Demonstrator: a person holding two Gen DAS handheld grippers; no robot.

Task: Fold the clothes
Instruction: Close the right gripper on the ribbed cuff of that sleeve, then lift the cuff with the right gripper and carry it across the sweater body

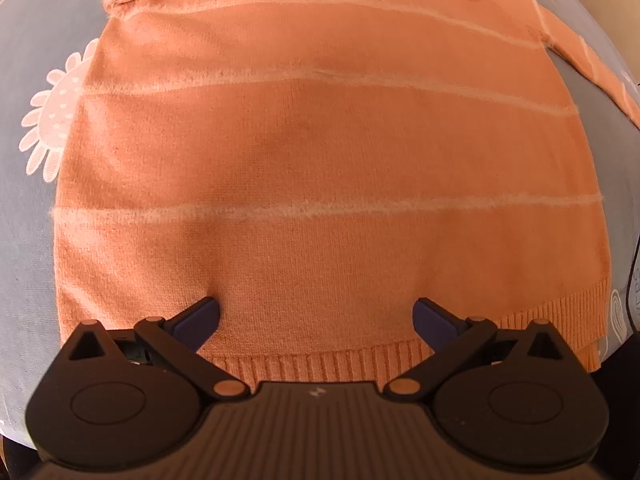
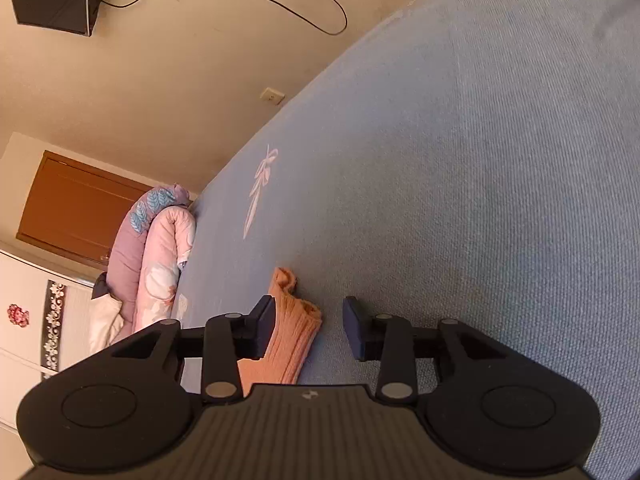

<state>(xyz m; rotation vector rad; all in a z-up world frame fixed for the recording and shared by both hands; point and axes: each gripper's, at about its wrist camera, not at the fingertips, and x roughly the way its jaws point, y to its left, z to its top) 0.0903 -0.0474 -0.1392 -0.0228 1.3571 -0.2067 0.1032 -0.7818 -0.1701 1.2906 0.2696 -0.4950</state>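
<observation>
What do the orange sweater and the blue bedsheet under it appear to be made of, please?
The orange sweater looks like soft knit, perhaps wool or acrylic: fine stitches, fuzzy pale stripes and a ribbed hem show. The blue bedsheet looks like matte woven cotton or a blend, with a fine ribbed weave and printed pale flowers.

No text could be read; dark letters on the sheet, right of the left gripper, stayed illegible.
</observation>
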